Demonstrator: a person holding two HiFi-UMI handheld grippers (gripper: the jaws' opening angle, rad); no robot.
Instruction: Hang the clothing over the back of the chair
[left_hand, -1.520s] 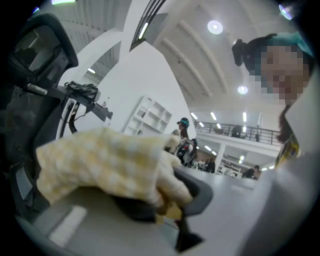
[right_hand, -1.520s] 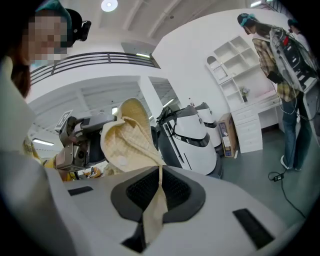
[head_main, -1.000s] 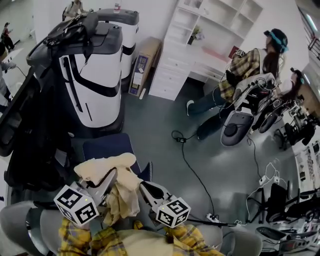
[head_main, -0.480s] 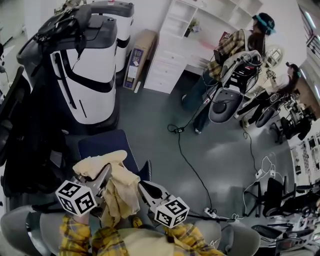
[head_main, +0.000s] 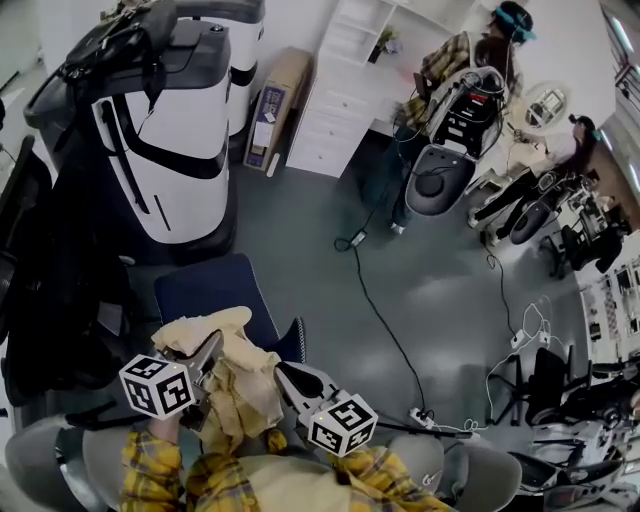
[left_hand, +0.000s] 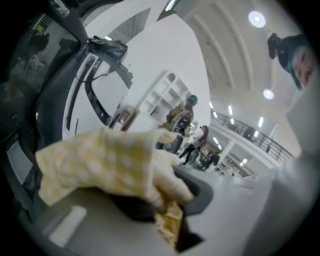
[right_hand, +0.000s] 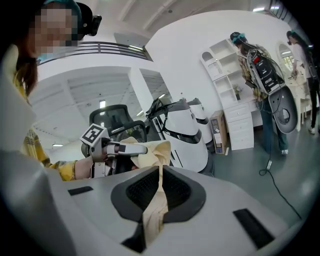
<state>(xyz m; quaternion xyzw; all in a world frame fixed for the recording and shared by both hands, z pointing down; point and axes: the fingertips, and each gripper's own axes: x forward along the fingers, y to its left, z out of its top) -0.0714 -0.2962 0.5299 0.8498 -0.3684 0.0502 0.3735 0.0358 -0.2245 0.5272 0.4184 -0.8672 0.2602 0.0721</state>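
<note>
Head view: both grippers sit side by side. The pale yellow clothing (head_main: 238, 385) is bunched between the left gripper (head_main: 213, 348) and the right gripper (head_main: 284, 373), draped over both tips. The dark blue chair (head_main: 205, 290) is just beyond the tips; can't tell whether the cloth touches it. Only this view gives the room layout: a white-and-black machine (head_main: 165, 150) well beyond the left gripper, a white shelf unit (head_main: 345, 80) further off, a cable (head_main: 385, 325) on the floor out past the right gripper.

Left gripper view: the left gripper (left_hand: 182, 197) has its jaws nearly together, clenched on a fold of the clothing (left_hand: 107, 160). The pinched corner sits in the slot between the pads, and the rest billows up over the jaw, blocking most of what's ahead. This is the pinch the head view hides under cloth.

Right gripper view: the right gripper (right_hand: 159, 172) is clamped on a narrow strip of the clothing (right_hand: 156, 205) running down the pad seam. Past the tips the strip rises to the main bunch, held by the left gripper (right_hand: 142, 149) just ahead and left. This is the only view with both grips in one frame.
</note>
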